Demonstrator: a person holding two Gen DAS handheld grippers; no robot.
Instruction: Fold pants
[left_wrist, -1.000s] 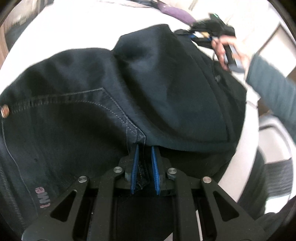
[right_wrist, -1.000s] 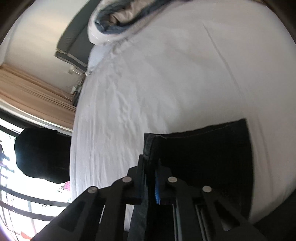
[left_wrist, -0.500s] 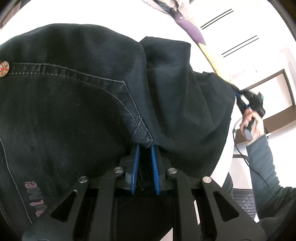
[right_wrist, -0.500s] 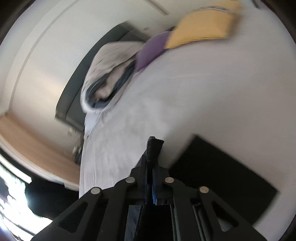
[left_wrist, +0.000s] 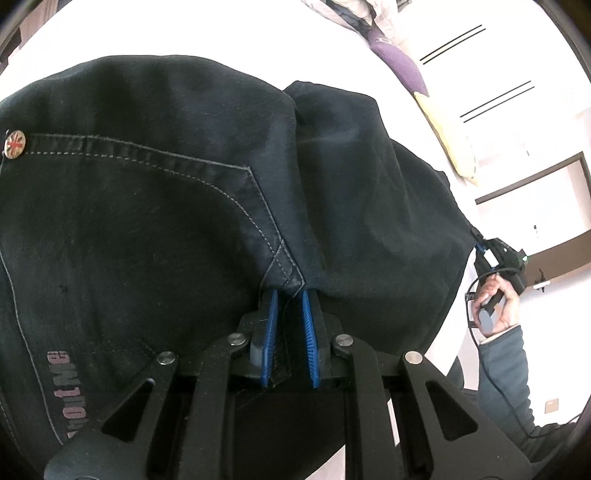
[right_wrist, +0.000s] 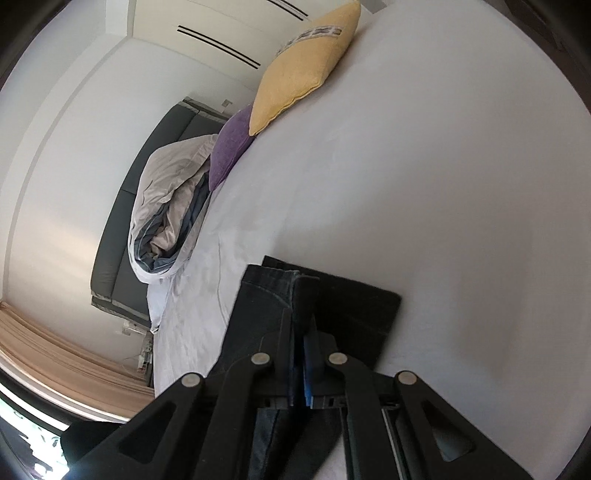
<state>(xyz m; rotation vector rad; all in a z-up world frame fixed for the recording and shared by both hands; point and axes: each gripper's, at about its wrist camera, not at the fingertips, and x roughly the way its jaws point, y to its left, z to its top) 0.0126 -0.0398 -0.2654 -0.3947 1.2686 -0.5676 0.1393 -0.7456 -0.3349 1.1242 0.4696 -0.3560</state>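
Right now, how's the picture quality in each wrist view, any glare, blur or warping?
Left wrist: sharp, dark pants low in detail, white bed blown out, edges curved. Right wrist: sharp, window glare at the lower left, straight wall lines bent by the fisheye.

Pants (left_wrist: 184, 221) lie on the bed (right_wrist: 443, 184); 2 cushions (right_wrist: 306, 62) and bedding (right_wrist: 166, 210) lie behind them.

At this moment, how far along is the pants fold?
Early stage. Done: both tools have a grip. The left tool is clamped on the dark pants near a pocket corner, the right tool on a hem end. In hand: pants are being held stretched above the white bed. Left: no finished fold visible.
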